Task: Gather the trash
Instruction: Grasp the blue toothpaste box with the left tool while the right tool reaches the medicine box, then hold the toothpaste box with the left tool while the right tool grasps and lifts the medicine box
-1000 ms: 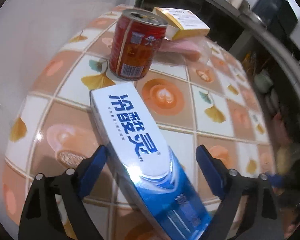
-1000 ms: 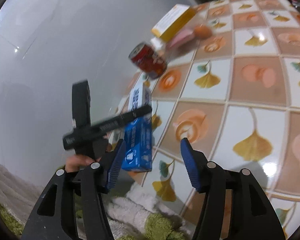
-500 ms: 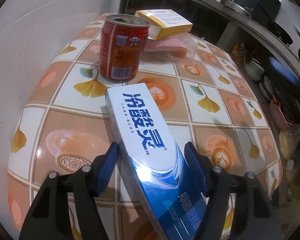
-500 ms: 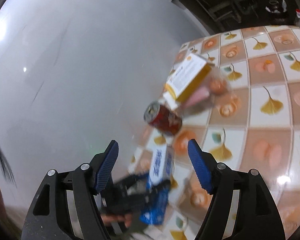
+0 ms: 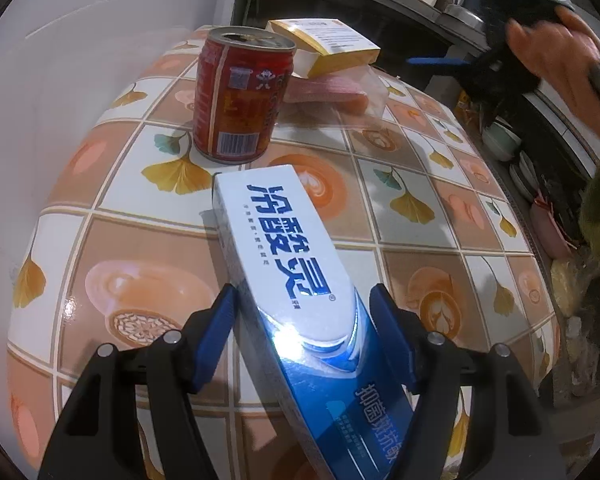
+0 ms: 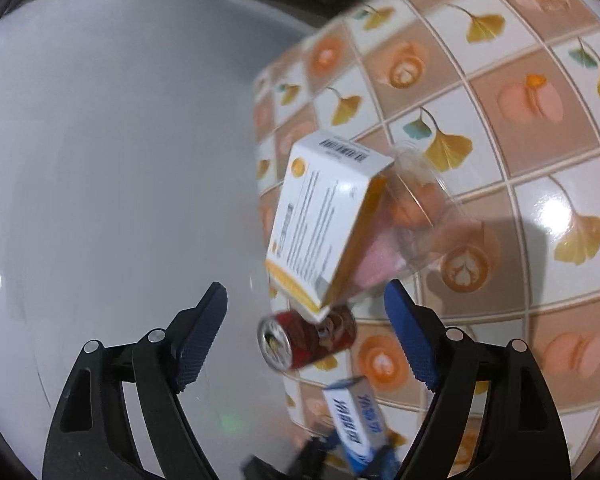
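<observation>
Left tongs (image 5: pixel 300 296), seen from their own camera: closed on the blue-and-white toothpaste box (image 5: pixel 284 248), blue pads (image 5: pixel 216 332) against its two long sides. Box runs lengthwise between the fingers, its far end out ahead over the tiled table (image 5: pixel 400 168), its near end back under the camera.

Ahead of the fingertips and a little left, just beyond the box's far end: upright red can (image 5: pixel 236 96), top open, standing on the table. Behind the can, further ahead and to the right: yellow-and-white carton (image 5: pixel 328 44), propped on a pink packet in clear wrap (image 5: pixel 328 88). Far right and above the table: right hand (image 5: pixel 552 52), blurred, wrapped round the dark body of the other tongs.

Right tongs (image 6: pixel 306 290), seen from their own camera: jaws opening, nothing between the pads. To the left of the left finger, only pale grey wall (image 6: pixel 100 180). In the gap between the fingers, well ahead: the carton leaning on the pink packet, and nearer, just below it in the view, the red can, its open mouth turned toward the left finger. Nearer still, low between the fingers: the toothpaste box, with the dark blur of the left tongs at its near end. To the right of the right finger, bare patterned tabletop.
</observation>
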The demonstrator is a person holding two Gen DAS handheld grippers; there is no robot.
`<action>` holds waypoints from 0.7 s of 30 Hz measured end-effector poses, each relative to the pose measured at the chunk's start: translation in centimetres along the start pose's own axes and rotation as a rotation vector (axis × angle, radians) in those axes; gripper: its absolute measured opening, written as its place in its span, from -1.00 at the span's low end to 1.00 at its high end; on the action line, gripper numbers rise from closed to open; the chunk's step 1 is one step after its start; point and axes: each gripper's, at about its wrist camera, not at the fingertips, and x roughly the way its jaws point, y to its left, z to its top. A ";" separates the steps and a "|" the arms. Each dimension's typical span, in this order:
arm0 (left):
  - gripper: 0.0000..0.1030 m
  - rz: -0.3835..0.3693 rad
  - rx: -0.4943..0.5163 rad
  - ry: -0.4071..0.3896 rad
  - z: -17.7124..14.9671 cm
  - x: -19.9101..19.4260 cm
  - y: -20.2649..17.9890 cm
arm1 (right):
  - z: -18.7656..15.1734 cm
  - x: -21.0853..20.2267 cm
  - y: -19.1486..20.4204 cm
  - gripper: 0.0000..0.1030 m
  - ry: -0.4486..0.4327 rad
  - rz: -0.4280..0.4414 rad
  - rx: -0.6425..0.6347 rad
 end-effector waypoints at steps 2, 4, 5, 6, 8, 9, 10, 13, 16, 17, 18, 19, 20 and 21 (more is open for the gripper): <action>0.30 -0.002 0.001 -0.002 0.0 0.0 0.0 | 1.0 1.0 0.8 0.63 0.015 -0.028 0.031; 0.30 -0.005 0.001 -0.003 0.0 -0.1 0.1 | 1.6 2.4 1.4 0.65 0.043 -0.085 0.071; 0.30 -0.007 0.001 -0.003 0.0 -0.1 0.1 | 1.8 2.8 1.6 0.65 0.050 -0.111 0.086; 0.30 -0.008 0.001 -0.003 0.0 -0.1 0.2 | 2.0 3.3 1.8 0.65 0.051 -0.142 0.109; 0.30 -0.012 0.000 -0.003 0.0 -0.1 0.2 | 2.4 4.1 2.3 0.65 0.055 -0.188 0.123; 0.30 -0.015 0.000 -0.003 0.0 -0.1 0.2 | 2.6 4.5 2.6 0.65 0.052 -0.207 0.128; 0.30 -0.017 -0.001 -0.003 0.0 -0.1 0.3 | 2.8 4.8 2.7 0.65 0.045 -0.226 0.139; 0.30 -0.026 -0.003 -0.005 0.0 -0.1 0.4 | 3.2 5.5 3.1 0.65 0.040 -0.275 0.160; 0.30 -0.029 -0.001 -0.009 0.0 -0.2 0.4 | 3.4 5.9 3.4 0.65 0.020 -0.319 0.170; 0.30 -0.029 0.002 -0.009 -0.1 -0.2 0.4 | 3.5 6.0 3.6 0.65 0.011 -0.332 0.166; 0.30 -0.030 0.003 -0.009 0.0 -0.2 0.4 | 3.4 6.2 3.7 0.65 0.002 -0.349 0.161; 0.30 -0.031 0.005 -0.007 0.0 -0.2 0.4 | 3.5 6.5 3.9 0.65 -0.002 -0.364 0.158; 0.30 -0.032 0.005 -0.006 0.0 -0.2 0.4 | 3.5 6.7 4.0 0.65 -0.005 -0.383 0.154; 0.30 -0.035 0.004 -0.005 0.0 -0.2 0.4 | 3.4 6.9 4.0 0.65 -0.013 -0.400 0.150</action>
